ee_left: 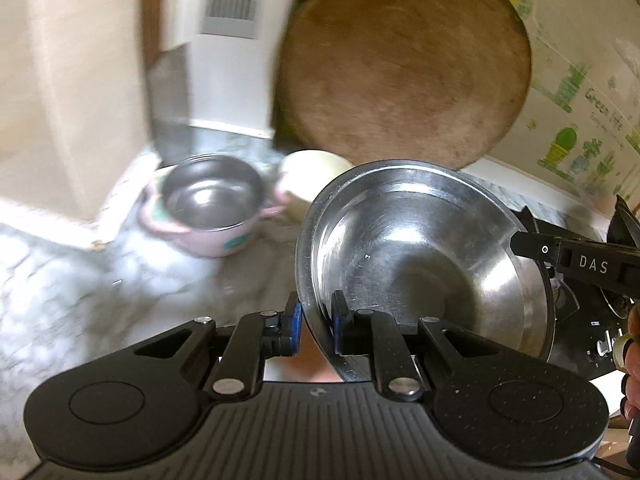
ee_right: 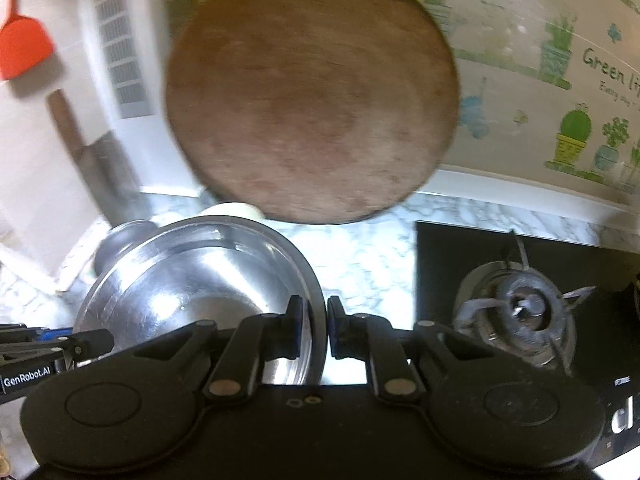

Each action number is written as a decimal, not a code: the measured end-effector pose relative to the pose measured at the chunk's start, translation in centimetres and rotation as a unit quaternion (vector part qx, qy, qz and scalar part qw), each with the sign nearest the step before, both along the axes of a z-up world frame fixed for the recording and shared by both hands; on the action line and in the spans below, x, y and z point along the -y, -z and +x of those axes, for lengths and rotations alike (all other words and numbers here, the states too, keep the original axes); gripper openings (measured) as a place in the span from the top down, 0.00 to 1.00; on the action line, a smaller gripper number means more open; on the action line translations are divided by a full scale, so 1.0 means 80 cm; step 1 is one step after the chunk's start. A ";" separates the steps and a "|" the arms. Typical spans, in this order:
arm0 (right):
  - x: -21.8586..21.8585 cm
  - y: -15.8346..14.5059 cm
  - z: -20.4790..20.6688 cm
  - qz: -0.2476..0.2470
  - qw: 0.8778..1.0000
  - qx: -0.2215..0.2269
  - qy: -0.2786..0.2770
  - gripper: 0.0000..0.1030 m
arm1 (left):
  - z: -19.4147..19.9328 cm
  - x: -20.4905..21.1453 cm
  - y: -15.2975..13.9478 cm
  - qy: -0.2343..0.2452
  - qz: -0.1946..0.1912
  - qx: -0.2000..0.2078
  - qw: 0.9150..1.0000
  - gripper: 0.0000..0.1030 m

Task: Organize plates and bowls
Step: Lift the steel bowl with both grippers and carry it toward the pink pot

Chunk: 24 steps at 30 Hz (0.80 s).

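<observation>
A large steel bowl (ee_left: 432, 256) is held above the marble counter (ee_left: 80, 292) by both grippers. My left gripper (ee_left: 316, 328) is shut on its near left rim. My right gripper (ee_right: 314, 330) is shut on its right rim; the bowl (ee_right: 192, 280) fills the lower left of the right wrist view. The right gripper's finger (ee_left: 568, 258) shows at the bowl's far right rim in the left wrist view. A smaller steel bowl (ee_left: 212, 196) sits inside a pink pot (ee_left: 208, 240) at the back left. A cream bowl (ee_left: 308, 180) lies behind it.
A round wooden board (ee_left: 404, 60) leans against the back wall, also in the right wrist view (ee_right: 312, 92). A black gas stove (ee_right: 520, 312) with a burner is on the right. A cardboard box (ee_left: 68, 92) stands at left. A red spatula (ee_right: 24, 46) hangs at upper left.
</observation>
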State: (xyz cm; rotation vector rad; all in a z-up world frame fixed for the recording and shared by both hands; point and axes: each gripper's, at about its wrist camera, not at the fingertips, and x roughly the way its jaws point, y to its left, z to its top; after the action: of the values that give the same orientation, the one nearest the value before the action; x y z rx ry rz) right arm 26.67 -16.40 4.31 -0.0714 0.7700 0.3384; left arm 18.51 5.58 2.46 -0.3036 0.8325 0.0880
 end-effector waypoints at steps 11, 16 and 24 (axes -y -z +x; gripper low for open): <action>-0.119 0.015 -0.071 0.008 0.996 -0.013 -0.091 0.86 | -0.115 -0.102 0.019 -0.093 0.005 -0.024 0.995 0.86; -0.172 0.036 -0.090 0.014 0.992 -0.034 -0.124 0.86 | -0.156 -0.141 0.036 -0.133 0.013 -0.034 0.990 0.86; -0.246 0.084 -0.115 0.020 0.983 -0.067 -0.171 0.86 | -0.198 -0.197 0.078 -0.189 0.019 -0.059 0.980 0.86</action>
State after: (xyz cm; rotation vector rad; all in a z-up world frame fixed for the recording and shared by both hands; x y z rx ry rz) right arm 17.48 3.31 -2.44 -0.1453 0.8850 0.6903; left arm 2.65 21.37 -3.75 -0.4209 0.8811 0.4796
